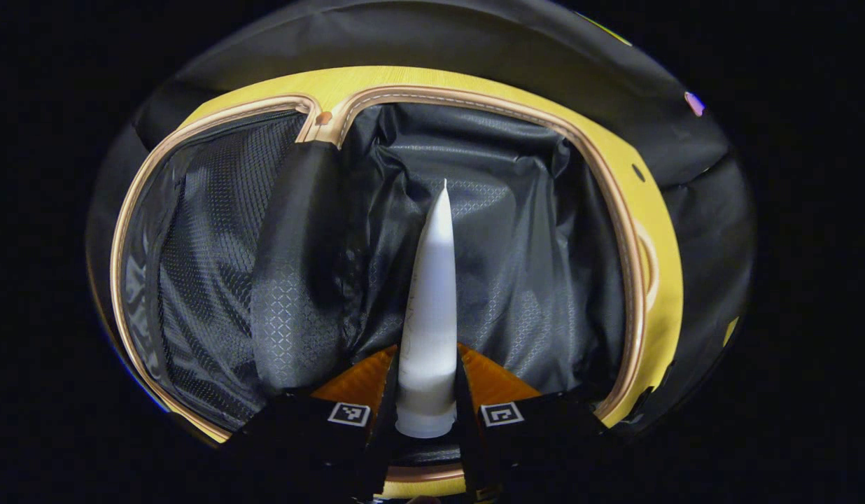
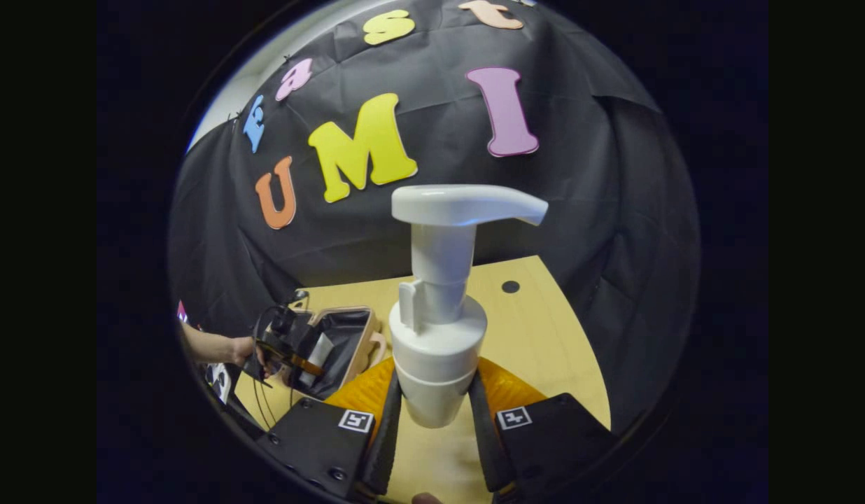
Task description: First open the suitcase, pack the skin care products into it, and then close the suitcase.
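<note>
— Black lining fills the open suitcase [image 1: 376, 77]; what's the left gripper [image 1: 427, 392] holding?
— A white tube [image 1: 432, 294], clamped, pointing to 12 o'clock over the lining. Lower it flat, then release.
— And the right gripper [image 2: 434, 399]?
— Closed on the pump bottle [image 2: 439, 315], above the table [image 2: 544, 336]; suitcase at 9 o'clock. Keep it upright.

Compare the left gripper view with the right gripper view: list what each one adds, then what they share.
Left gripper view: the suitcase's dark lining up close, its mesh pocket, and the left gripper clamping a white tube inside. Right gripper view: the right gripper clamping a white pump bottle above the wooden table, plus a hand. Shared: the open suitcase, the left gripper and the tube.
</note>
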### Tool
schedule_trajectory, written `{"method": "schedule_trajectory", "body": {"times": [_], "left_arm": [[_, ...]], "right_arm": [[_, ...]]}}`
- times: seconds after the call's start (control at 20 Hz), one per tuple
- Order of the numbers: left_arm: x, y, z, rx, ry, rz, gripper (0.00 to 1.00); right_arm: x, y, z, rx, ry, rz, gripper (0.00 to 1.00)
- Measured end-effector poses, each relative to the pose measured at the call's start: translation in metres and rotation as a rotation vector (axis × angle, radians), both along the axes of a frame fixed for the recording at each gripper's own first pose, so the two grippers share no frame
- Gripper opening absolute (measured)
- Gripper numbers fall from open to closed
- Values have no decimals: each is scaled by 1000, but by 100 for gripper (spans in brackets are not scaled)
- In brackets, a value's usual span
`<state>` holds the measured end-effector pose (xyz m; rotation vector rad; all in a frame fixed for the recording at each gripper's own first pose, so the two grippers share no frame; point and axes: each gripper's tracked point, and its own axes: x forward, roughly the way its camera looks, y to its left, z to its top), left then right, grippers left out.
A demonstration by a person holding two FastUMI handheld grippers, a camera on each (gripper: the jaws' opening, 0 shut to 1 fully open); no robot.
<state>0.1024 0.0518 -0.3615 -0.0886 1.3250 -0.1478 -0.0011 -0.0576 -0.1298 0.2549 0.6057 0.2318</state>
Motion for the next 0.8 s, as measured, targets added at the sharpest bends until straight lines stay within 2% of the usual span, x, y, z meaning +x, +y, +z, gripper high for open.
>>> {"method": "schedule_trajectory", "body": {"times": [0.05, 0.1, 0.15, 0.2, 0.25, 0.35, 0.4, 0.55, 0.6, 0.8], "left_arm": [[1, -1, 0, 8, -1, -4, 47], [-1, -1, 3, 5, -6, 2, 56], [1, -3, 3, -4, -17, 29, 50], [1, -7, 6, -21, -27, 50, 52], [-2, -11, 12, -39, -46, 68, 69], [-5, -13, 24, -51, -103, 80, 75], [-11, -11, 32, -59, -134, 93, 89], [-35, -5, 61, -154, -240, 151, 90], [-49, 7, 76, -184, -300, 178, 90], [-99, 49, 117, -214, -505, 291, 92]], "right_arm": [[0, 12, 4, -4, 0, 27, 49], [-1, 24, 5, -15, 0, 57, 49], [0, 37, 5, -25, 1, 88, 47], [0, 51, 6, -35, 4, 122, 47], [-1, 68, 6, -46, 10, 165, 47], [1, 96, 7, -63, 18, 234, 47], [3, 112, 8, -70, 22, 268, 47], [12, 162, 2, -88, 45, 385, 44], [16, 183, -6, -91, 65, 434, 47], [29, 240, -47, -73, 199, 502, 47]]}}
